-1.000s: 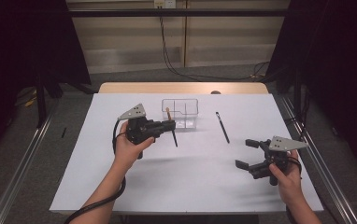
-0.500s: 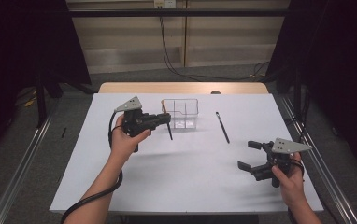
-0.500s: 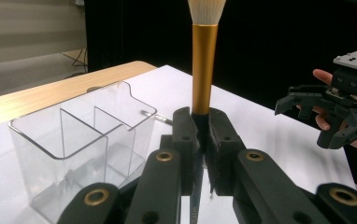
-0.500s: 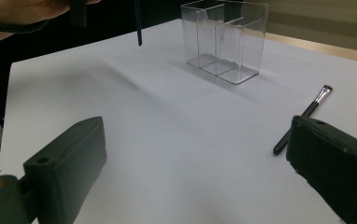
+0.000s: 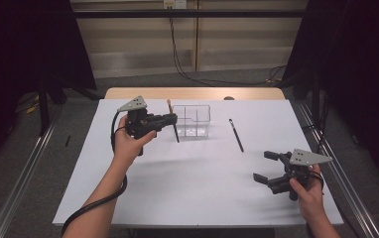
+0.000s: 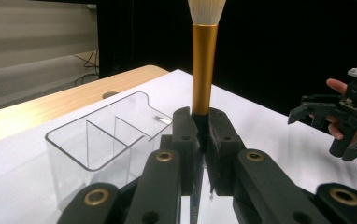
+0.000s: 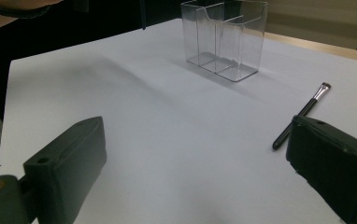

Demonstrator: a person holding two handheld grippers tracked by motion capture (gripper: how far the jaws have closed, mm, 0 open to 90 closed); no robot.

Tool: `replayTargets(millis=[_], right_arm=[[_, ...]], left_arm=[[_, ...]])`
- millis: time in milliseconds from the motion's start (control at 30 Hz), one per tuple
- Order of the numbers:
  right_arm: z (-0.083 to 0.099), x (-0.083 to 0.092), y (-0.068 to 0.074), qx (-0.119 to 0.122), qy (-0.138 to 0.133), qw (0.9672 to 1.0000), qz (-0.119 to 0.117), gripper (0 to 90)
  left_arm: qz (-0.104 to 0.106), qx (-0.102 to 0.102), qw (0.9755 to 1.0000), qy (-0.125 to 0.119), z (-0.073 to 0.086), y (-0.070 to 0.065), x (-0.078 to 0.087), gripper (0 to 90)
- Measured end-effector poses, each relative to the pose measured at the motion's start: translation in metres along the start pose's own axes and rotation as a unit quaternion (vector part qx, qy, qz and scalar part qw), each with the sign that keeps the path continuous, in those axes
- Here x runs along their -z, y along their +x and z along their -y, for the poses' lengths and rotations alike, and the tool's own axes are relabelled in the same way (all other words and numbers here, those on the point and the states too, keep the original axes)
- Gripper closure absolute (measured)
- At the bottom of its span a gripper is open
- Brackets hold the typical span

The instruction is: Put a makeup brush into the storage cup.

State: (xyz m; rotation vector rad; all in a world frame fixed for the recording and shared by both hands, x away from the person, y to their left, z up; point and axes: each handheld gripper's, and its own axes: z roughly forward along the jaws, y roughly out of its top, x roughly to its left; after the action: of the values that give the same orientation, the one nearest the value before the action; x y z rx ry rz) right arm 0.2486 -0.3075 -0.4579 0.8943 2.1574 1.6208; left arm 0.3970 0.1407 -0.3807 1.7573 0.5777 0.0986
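Fingers [image 6: 223, 140] of the left gripper [image 5: 170, 119] are pinched tight on a makeup brush [image 6: 202, 70], gripping it at the dark handle just below the gold ferrule, bristles up, handle tail hanging down toward the bench [image 5: 187, 193]. In the high view the brush sits held in the air just at 9 o'clock of the clear organizer [image 5: 191, 120], which stands at about 12 o'clock on the white sheet. Right gripper [image 5: 269, 166] waits low at roughly 4 o'clock, fingers [image 7: 64, 158] spread wide w/ nothing between them. A second, thin black brush [image 5: 236, 135] lies flat on the bench btwn the organizer and that gripper, well apart from both.

Step in hand, I'd say: dropping the held brush into a compartment. To do it well: carry it over toward 3 o'clock until the handle tail is above an open cell, not above a divider; keep the brush near vertical so the tail clears the rim; lower until the tail is inside the walls before letting go, else it may tip out. The organizer looks light, so avoid knocking its wall, it could slide. The right gripper could then go for the thin brush.
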Motion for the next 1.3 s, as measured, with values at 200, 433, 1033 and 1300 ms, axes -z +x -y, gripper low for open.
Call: replayTargets(millis=[200, 433, 1033, 1300], right_arm=[[0.0, 0.002, 0.0, 0.0, -0.006, 1.0, 0.001, 4.6], [0.001, 0.003, 0.001, -0.001, -0.007, 1.0, 0.001, 4.6], [0.001, 0.005, 0.001, 0.001, -0.011, 0.9999, 0.003, 4.6], [0.002, 0.004, 0.001, 0.0, -0.01, 0.9999, 0.001, 4.6]], left_arm=[[-0.01, -0.001, 0.9999, 0.004, -0.005, 0.006, 0.003, 83.4], [-0.024, -0.002, 0.9997, 0.0, -0.012, 0.012, 0.006, 83.5], [-0.048, 0.0, 0.9989, -0.002, -0.033, 0.025, 0.003, 83.5], [-0.062, -0.006, 0.9981, -0.007, -0.044, 0.03, 0.001, 83.4]])
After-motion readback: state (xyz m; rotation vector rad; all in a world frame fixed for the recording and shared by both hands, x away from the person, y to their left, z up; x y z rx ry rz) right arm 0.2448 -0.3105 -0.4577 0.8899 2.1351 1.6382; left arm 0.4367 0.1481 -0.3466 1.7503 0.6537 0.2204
